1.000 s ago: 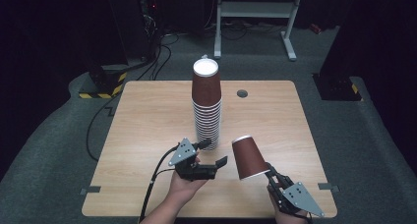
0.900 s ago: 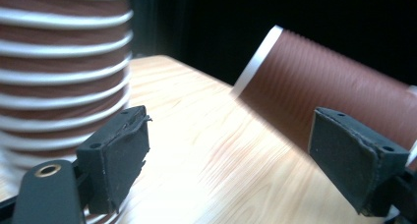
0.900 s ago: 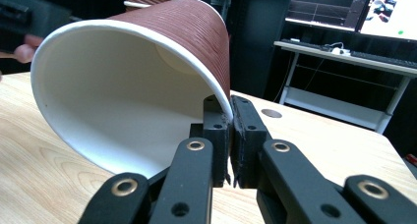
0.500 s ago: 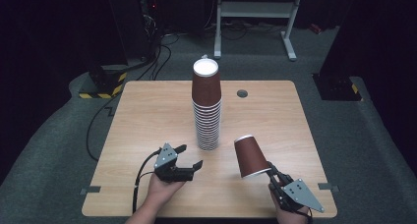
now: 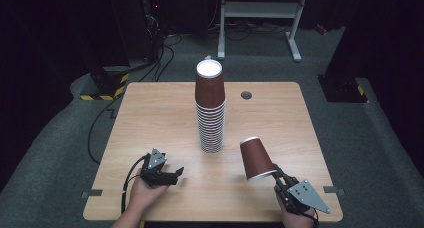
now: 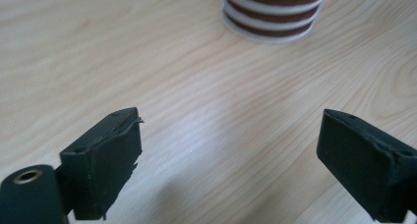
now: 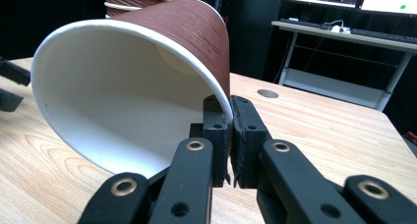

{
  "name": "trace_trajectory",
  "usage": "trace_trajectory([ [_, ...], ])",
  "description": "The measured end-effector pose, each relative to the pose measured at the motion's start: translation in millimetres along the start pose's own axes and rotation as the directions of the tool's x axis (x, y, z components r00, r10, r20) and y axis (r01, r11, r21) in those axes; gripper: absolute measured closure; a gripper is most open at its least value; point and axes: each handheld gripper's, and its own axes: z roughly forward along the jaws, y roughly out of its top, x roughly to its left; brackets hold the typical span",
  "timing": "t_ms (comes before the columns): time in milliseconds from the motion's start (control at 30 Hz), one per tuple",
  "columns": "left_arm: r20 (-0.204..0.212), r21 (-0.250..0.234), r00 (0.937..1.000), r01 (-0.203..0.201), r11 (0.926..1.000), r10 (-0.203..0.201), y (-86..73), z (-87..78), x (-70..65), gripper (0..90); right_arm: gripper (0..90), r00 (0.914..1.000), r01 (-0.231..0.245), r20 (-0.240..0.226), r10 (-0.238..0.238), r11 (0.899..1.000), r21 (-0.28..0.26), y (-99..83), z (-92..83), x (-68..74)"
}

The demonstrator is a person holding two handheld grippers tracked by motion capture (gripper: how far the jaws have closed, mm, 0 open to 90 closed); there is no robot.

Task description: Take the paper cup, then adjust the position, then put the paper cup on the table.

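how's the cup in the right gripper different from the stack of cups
The held cup is single, tilted and off the table, pinched at its rim by the right gripper; the stack is many cups nested upside down, upright on the table, touched by nothing. The held cup's white inside shows in the right gripper view; the stack's is hidden. Both are ribbed brown paper.

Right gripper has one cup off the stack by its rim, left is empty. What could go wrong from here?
1. The right gripper pinches the brown paper cup only at its thin rim; the tilted cup could slip or crease.
2. The tall stack of brown paper cups stands unsupported; the open left gripper, low on the wooden table, could topple it if it swings in.
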Motion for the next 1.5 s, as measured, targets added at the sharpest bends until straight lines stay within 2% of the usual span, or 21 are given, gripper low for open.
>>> trace_trajectory([
  [100,-0.017,0.021,0.9998,-0.003,0.9998,0.004,-3.6,-0.4,3.0,7.3,85.7,1.0,-0.002,-0.003,0.002,1.0,0.005,-0.2,-0.1,-1.3],
  [167,-0.017,0.028,0.9995,0.025,0.9993,-0.025,-5.8,-0.3,6.2,7.2,85.8,1.0,-0.003,-0.003,0.003,1.0,0.008,-0.1,0.1,-2.3],
  [233,-0.02,0.032,0.9995,0.027,0.9991,-0.026,-5.4,1.2,6.0,7.2,85.8,1.0,-0.007,-0.006,0.007,1.0,0.015,0.1,0.7,-3.7],
  [333,-0.016,0.078,0.9996,0.026,0.9966,-0.025,-3.8,6.2,5.5,7.1,85.8,0.9998,-0.018,-0.001,0.018,0.999,0.028,0.5,2.2,-6.2],
  [400,-0.016,0.124,0.9998,0.014,0.9922,-0.012,-3.1,10.5,4.7,7.4,85.8,0.9998,-0.022,0.002,0.022,0.999,0.041,1.0,3.9,-9.1],
  [500,0.003,0.123,0.9999,-0.012,0.9924,0.012,-2.7,11.3,2.7,6.4,85.8,0.9998,-0.017,0.005,0.017,0.998,0.064,3.0,7.3,-13.0],
  [800,0.005,0.122,1.0,-0.002,0.9925,0.002,-3.5,11.1,2.5,5.5,85.8,0.9998,0.006,0.02,-0.009,0.992,0.124,11.4,10.3,-12.6],
  [867,-0.004,0.124,1.0,0.004,0.9923,-0.004,-3.5,11.6,2.5,4.3,85.8,0.9999,0.003,0.012,-0.005,0.989,0.147,14.1,13.3,-10.7],
  [933,-0.002,0.124,1.0,0.004,0.9923,-0.003,-3.5,11.7,2.6,4.2,85.8,0.9997,0.023,0.004,-0.024,0.987,0.157,18.2,14.5,-8.4],
  [1067,-0.004,0.122,1.0,0.005,0.9926,-0.005,-4.3,10.9,2.0,4.2,85.8,0.9994,0.034,-0.011,-0.033,0.984,0.173,26.2,16.0,-8.7],
  [1333,0.002,0.121,1.0,0.001,0.9926,-0.001,-4.4,11.0,2.2,4.0,85.7,0.9998,0.013,-0.014,-0.01,0.979,0.204,32.7,17.9,-16.9],
  [1500,0.001,0.121,1.0,-0.001,0.9926,0.001,-4.9,10.3,2.0,4.0,85.7,0.9994,0.006,-0.033,0.004,0.959,0.282,38.7,18.5,-24.3],
])
